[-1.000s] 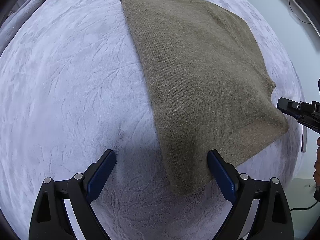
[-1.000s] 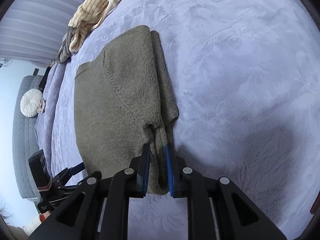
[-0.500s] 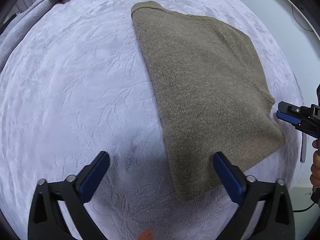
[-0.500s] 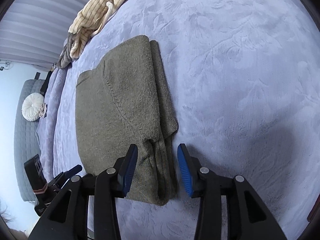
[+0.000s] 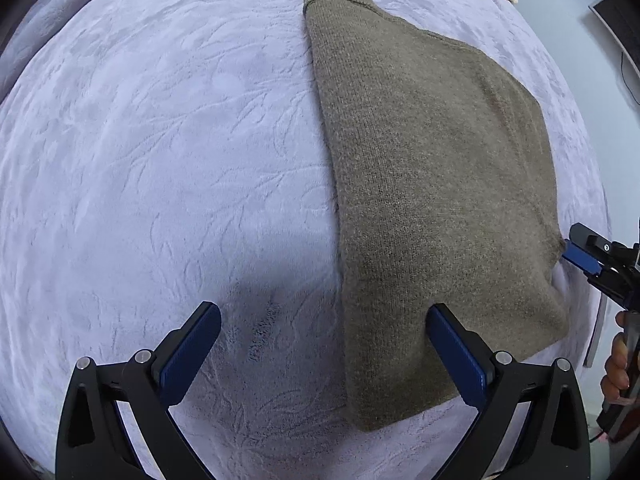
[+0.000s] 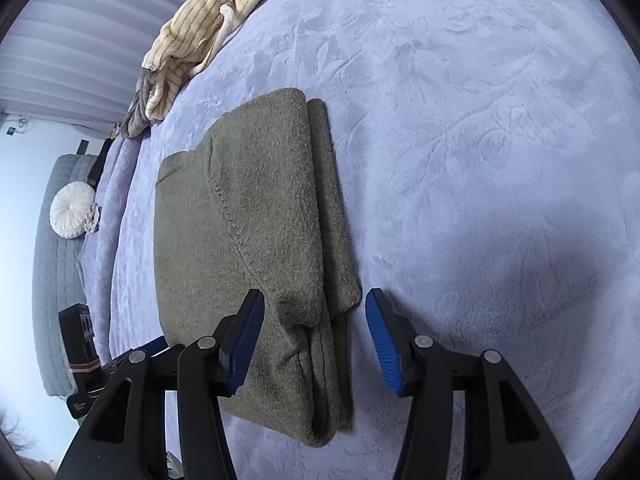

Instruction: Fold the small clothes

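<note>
1. Olive knit sweater (image 5: 432, 200), folded into a long rectangle, lies flat on the lavender embossed blanket (image 5: 160, 160), near the blanket's right edge in the left wrist view.
2. Left gripper (image 5: 320, 352): jaws spread wide, holding nothing; its right pad overlaps the sweater's near end.
3. Right gripper (image 6: 314, 340): jaws spread, straddling the sweater's near folded layers (image 6: 320, 320); contact cannot be told.
4. Cream striped garment (image 6: 200, 28), bunched at the blanket's far edge, well apart from the sweater.
5. White round cushion (image 6: 70, 210) on the grey quilted surface beyond the blanket.
</note>
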